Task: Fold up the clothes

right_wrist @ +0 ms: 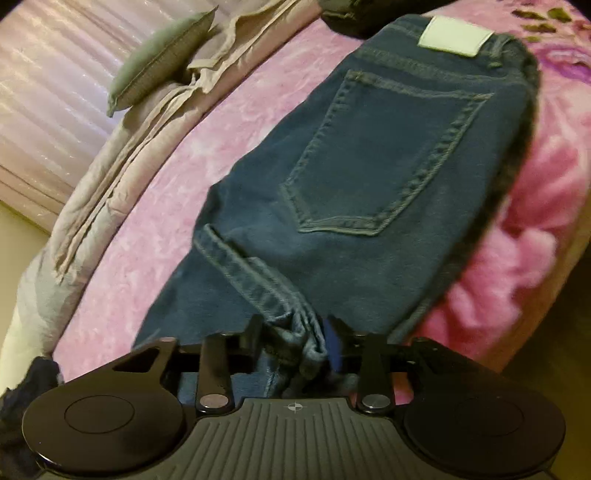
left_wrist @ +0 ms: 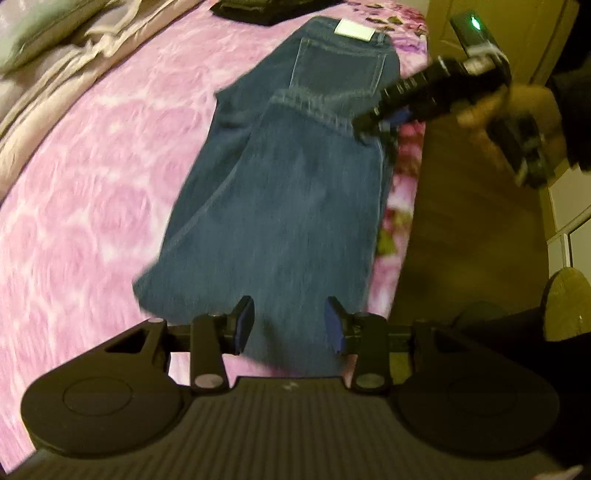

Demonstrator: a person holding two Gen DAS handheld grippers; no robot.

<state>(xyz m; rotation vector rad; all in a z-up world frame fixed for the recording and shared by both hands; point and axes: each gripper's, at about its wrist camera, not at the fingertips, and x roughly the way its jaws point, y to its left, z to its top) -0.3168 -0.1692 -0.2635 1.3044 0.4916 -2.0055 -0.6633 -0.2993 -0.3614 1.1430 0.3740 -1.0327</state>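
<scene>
Blue jeans [left_wrist: 280,192] lie folded lengthwise on the pink bedspread [left_wrist: 92,184], back pocket and white waist patch [left_wrist: 354,29] up, near the bed's right edge. The leg is doubled back, its hem lying below the pocket. My left gripper [left_wrist: 290,326] is open, hovering over the near folded end of the jeans, nothing between its blue pads. My right gripper [right_wrist: 291,345] is shut on the bunched hem of the jeans [right_wrist: 369,166]. It also shows in the left wrist view [left_wrist: 373,123] at the jeans' right side.
A dark folded garment [left_wrist: 266,9] lies beyond the waistband. A grey-green pillow [right_wrist: 162,55] and beige bedding [right_wrist: 122,147] lie along the left. The bed's right edge drops to a brown floor [left_wrist: 461,221]. A dark cloth [right_wrist: 33,373] shows at lower left.
</scene>
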